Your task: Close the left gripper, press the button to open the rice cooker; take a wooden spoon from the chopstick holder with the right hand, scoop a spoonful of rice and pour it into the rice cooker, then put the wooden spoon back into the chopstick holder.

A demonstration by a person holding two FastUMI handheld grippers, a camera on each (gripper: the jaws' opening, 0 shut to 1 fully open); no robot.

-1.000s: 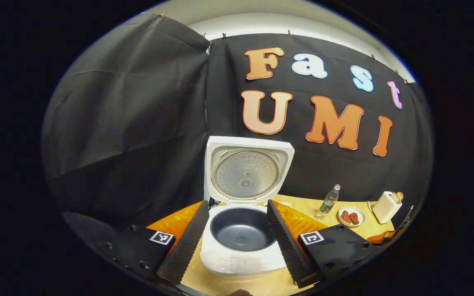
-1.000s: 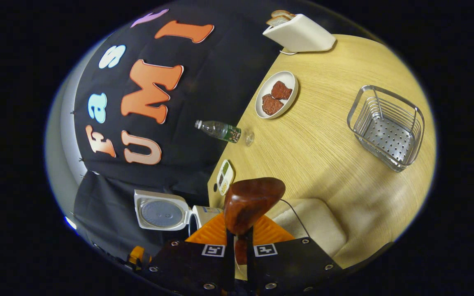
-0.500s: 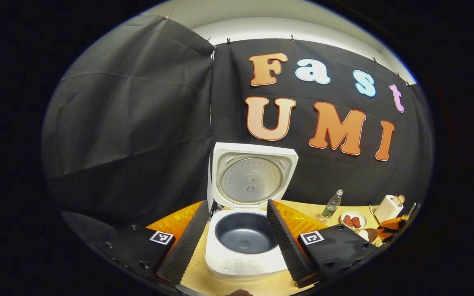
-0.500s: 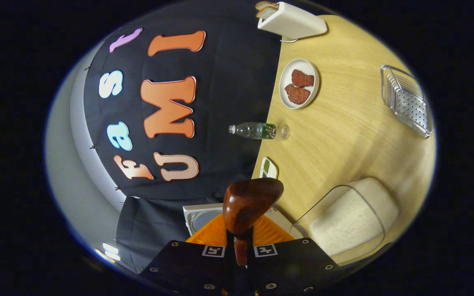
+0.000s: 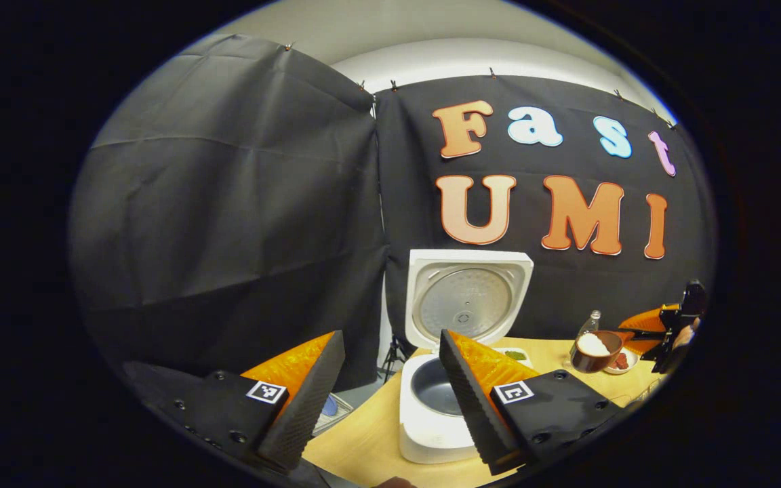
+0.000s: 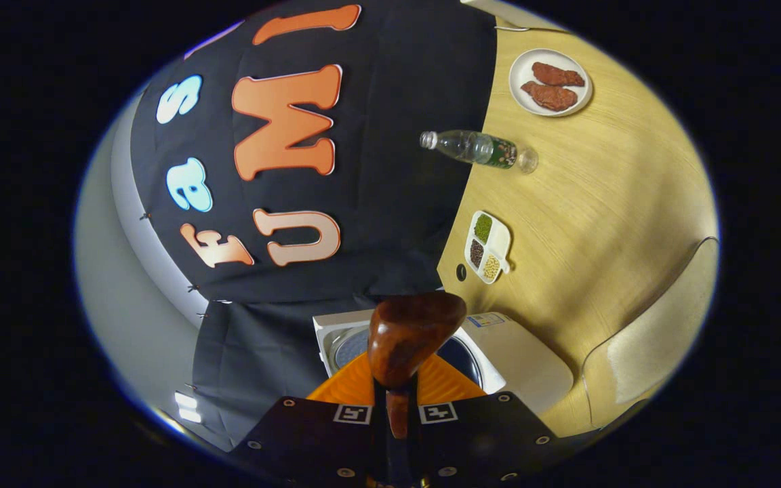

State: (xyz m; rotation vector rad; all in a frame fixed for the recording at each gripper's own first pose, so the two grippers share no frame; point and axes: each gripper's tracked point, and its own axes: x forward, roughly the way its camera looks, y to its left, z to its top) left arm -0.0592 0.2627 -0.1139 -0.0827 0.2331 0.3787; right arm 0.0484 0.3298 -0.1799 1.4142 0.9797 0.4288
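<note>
Your right gripper [image 6: 394,396] has its jaws clamped on the handle of the wooden spoon [image 6: 412,333], bowl kept level so the heaped rice [image 5: 592,343] stays put. In the left gripper view the loaded spoon hangs at about 3 o'clock from the rice cooker [image 5: 434,413], near but not yet over the pot. The lid stands upright, leaving the pot free to receive. Your left gripper [image 5: 390,400] is empty, jaws wide apart, held back from the cooker on the worktop [image 5: 363,444], probably to leave room for the pour.
</note>
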